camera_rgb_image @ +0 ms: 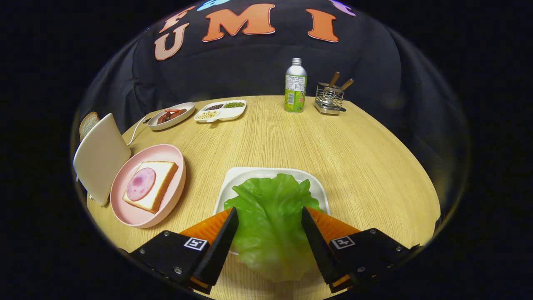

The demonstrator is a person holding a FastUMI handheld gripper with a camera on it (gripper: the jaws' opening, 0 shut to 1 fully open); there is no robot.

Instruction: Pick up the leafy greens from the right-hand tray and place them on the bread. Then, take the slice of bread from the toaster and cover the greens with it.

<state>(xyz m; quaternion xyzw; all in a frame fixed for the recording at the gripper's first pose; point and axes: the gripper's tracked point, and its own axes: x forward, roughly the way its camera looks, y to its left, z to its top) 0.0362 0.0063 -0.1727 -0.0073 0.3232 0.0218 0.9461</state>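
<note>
A big green lettuce leaf (270, 216) lies on a white square tray (245, 175) and hangs over its near edge. My gripper (270, 210) is open, one finger on each side of the leaf, both above it. To the left, a pink plate (137, 216) holds a bread slice (160, 183) topped with a round of ham (140, 184). Further left stands a white toaster (100, 156) with a second bread slice (88, 123) sticking up behind it.
At the back of the wooden table (333, 146) are a small plate of sausages (171, 115), a divided dish of beans (220, 111), a green bottle (295, 86) and a wire cutlery rack (329, 98). The toaster's cord (135, 131) trails behind the pink plate.
</note>
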